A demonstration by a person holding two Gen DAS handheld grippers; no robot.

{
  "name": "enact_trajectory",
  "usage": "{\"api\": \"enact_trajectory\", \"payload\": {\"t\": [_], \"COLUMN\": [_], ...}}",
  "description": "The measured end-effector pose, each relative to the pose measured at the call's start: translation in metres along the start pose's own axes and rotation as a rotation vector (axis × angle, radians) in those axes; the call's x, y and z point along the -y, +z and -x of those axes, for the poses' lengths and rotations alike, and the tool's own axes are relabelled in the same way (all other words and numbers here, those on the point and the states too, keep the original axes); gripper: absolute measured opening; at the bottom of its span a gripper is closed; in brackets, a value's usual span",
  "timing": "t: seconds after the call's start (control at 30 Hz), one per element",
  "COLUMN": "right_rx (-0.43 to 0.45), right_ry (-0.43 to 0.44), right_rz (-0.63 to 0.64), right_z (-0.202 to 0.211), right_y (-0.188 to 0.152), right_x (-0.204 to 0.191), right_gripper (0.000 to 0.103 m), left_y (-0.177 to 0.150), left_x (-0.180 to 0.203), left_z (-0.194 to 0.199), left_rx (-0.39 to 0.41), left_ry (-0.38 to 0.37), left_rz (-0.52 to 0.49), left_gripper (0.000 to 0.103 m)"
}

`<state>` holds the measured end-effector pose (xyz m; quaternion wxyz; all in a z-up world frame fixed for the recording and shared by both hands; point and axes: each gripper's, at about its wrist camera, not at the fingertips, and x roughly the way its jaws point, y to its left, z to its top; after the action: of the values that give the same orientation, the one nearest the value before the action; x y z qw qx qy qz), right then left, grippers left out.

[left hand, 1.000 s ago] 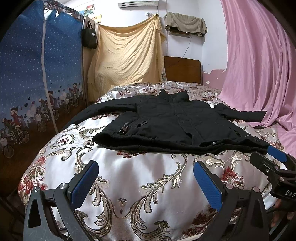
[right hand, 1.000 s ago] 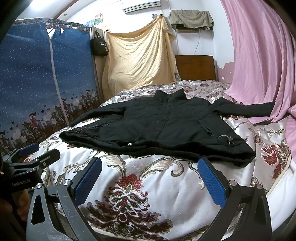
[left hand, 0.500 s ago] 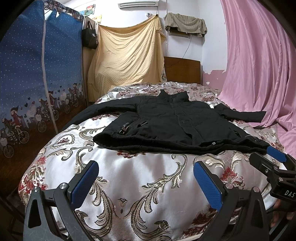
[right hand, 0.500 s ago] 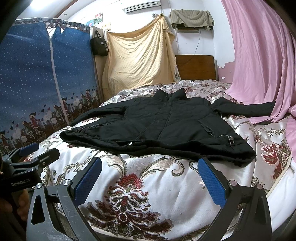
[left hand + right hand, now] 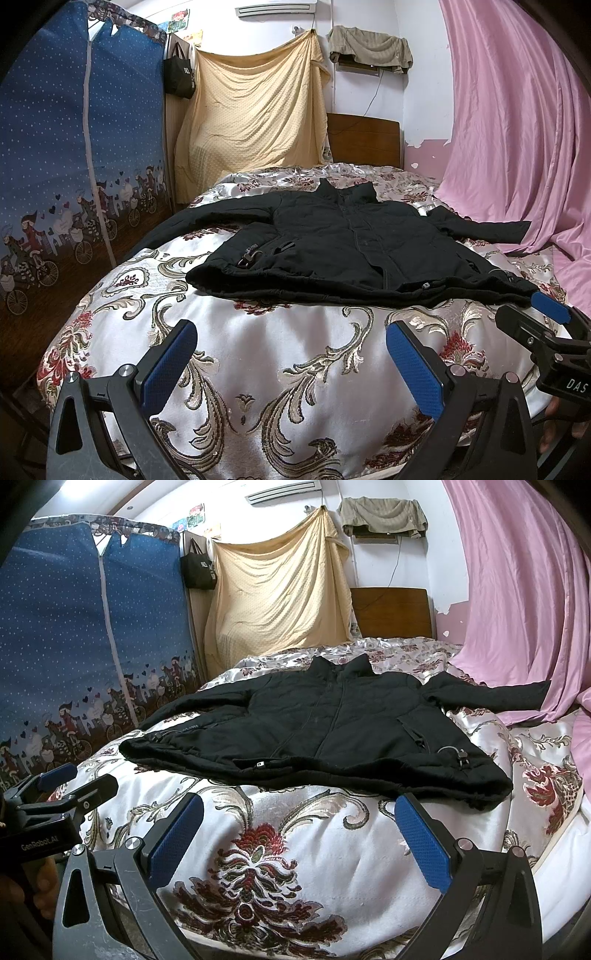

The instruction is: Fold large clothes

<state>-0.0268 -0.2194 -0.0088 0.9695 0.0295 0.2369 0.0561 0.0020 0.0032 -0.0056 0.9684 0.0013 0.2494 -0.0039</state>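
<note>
We have a black zip-front jacket (image 5: 354,243) lying face up and spread flat on the bed (image 5: 280,350), collar toward the wooden headboard (image 5: 364,140), hem toward us, one sleeve running out toward the blue wardrobe cover (image 5: 74,147) and the other reaching the pink curtain (image 5: 509,129). Both tools hang over the near end of the bed, short of the hem and touching nothing: our left claw (image 5: 290,356) is spread wide with nothing between its blue pads, and our right claw (image 5: 299,829) is likewise released and empty. No fold looks made yet, so we judge the step in hand to be the approach for the first one. To do it well, we should send each claw to its own side rather than crossing: the left toward the sleeve by the wardrobe cover, the right toward the sleeve at the curtain. We would pinch each sleeve near the cuff, through both layers of the padded cloth, lift only enough to clear the body, and lay it across the chest. The satin bedspread looks slippery, so dragging may slide the whole jacket; lifting is the safer bet. The zipper line gives us a handy centre to fold toward.
</note>
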Motion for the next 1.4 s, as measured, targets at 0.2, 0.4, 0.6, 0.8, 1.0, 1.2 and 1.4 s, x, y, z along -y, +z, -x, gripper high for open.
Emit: {"api": "enact_trajectory", "payload": {"t": [0.2,0.4,0.6,0.8,1.0,1.2,1.4], "right_rx": [-0.001,-0.002,-0.004,-0.005,-0.005,-0.055,-0.091], "right_ry": [0.000,0.001,0.001,0.001,-0.002,-0.073,-0.117], "right_rz": [0.000,0.000,0.000,0.001,-0.003,-0.025,-0.062], "right_z": [0.000,0.000,-0.001,0.000,0.000,0.003,0.002], "right_y": [0.000,0.000,0.001,0.000,-0.001,0.008,0.031], "right_x": [0.000,0.000,0.001,-0.001,-0.001,0.002,0.032], "right_gripper": [0.102,0.102,0.102,0.102,0.102,0.102,0.102], "left_y": [0.000,0.000,0.000,-0.001,0.000,0.019,0.051], "left_x": [0.000,0.000,-0.001,-0.001,-0.001,0.012,0.021], "left_z": [0.000,0.000,0.000,0.000,0.000,-0.001,-0.012], "left_rx": [0.001,0.001,0.000,0.000,-0.014,-0.056,-0.084], "left_ry": [0.000,0.000,0.001,0.000,0.006,0.144,0.154], "left_rz": [0.001,0.000,-0.001,0.000,-0.001,-0.095,-0.125], "left_gripper": [0.103,0.103,0.103,0.103,0.103,0.103,0.103]}}
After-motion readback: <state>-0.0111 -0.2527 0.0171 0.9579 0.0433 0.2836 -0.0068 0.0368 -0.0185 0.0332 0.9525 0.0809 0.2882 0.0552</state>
